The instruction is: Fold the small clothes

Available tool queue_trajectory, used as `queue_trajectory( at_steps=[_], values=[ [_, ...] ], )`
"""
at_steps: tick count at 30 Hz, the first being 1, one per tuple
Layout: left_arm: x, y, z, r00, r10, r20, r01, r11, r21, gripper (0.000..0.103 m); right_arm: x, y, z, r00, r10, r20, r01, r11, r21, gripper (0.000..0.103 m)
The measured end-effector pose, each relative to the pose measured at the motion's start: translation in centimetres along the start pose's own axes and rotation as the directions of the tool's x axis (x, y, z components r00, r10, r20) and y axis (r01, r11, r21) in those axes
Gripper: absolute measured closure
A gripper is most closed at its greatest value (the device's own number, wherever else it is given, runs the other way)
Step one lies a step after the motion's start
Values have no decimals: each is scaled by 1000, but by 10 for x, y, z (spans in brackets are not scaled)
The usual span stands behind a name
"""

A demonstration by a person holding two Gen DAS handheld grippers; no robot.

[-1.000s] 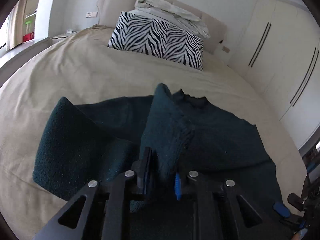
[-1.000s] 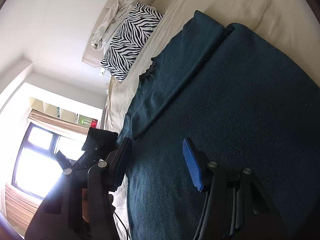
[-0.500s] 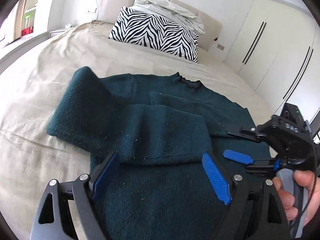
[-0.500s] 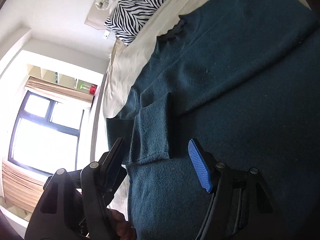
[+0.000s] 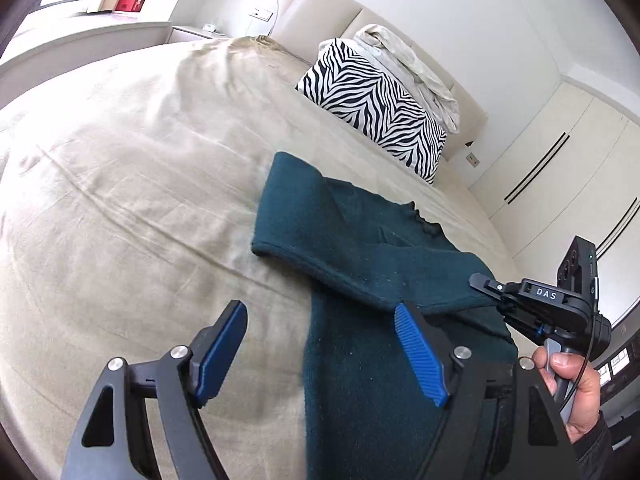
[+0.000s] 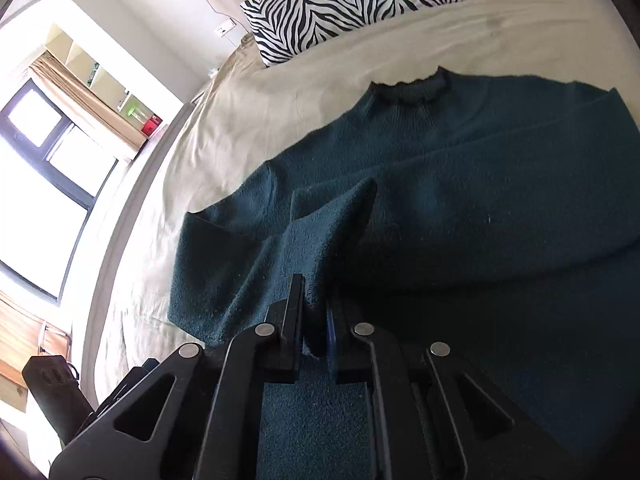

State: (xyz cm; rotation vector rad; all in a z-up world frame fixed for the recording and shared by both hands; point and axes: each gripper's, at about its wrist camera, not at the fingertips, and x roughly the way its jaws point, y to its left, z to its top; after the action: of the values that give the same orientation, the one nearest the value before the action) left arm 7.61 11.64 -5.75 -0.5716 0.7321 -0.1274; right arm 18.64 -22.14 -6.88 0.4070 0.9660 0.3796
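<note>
A dark teal knit sweater (image 5: pixel 360 240) lies on the beige bed, one sleeve folded across its body. My left gripper (image 5: pixel 320 344) is open and empty, hovering over the sweater's left edge, its right pad above the fabric. My right gripper (image 6: pixel 316 312) is shut on the cuff end of the folded sleeve (image 6: pixel 332 236) and lifts it slightly. The right gripper also shows in the left wrist view (image 5: pixel 532 300), held by a hand. The sweater's ribbed collar (image 6: pixel 412 88) points toward the pillow.
A zebra-print pillow (image 5: pixel 376 108) with crumpled white bedding (image 5: pixel 404 56) on it leans on the headboard. The beige bedsheet (image 5: pixel 140 180) spreads left of the sweater. White wardrobe doors (image 5: pixel 560 168) stand at the right. A window (image 6: pixel 36 184) lies beyond the bed's edge.
My left gripper let go of the sleeve, opened and moved left off the sweater. My right gripper moved onto the folded sleeve and shut on its cuff.
</note>
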Motion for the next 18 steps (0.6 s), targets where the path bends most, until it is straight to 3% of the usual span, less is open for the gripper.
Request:
queue_trajectory(
  at_steps=[4,9,18],
  values=[
    [-7,7,13,999,12,32,-11,1000,-19,28,-26,-13,28,997,-61,50,63,997,-42,95],
    [1,10,22,1000,19,22,-19,1000,-24,42,-44,-58,51,988,-138,74,140,990,-24,95],
    [36,-22,43,1000,-3,-5,3,999,47,55,-35,-140,51,975,-209,73,205,977,55,95]
  ],
)
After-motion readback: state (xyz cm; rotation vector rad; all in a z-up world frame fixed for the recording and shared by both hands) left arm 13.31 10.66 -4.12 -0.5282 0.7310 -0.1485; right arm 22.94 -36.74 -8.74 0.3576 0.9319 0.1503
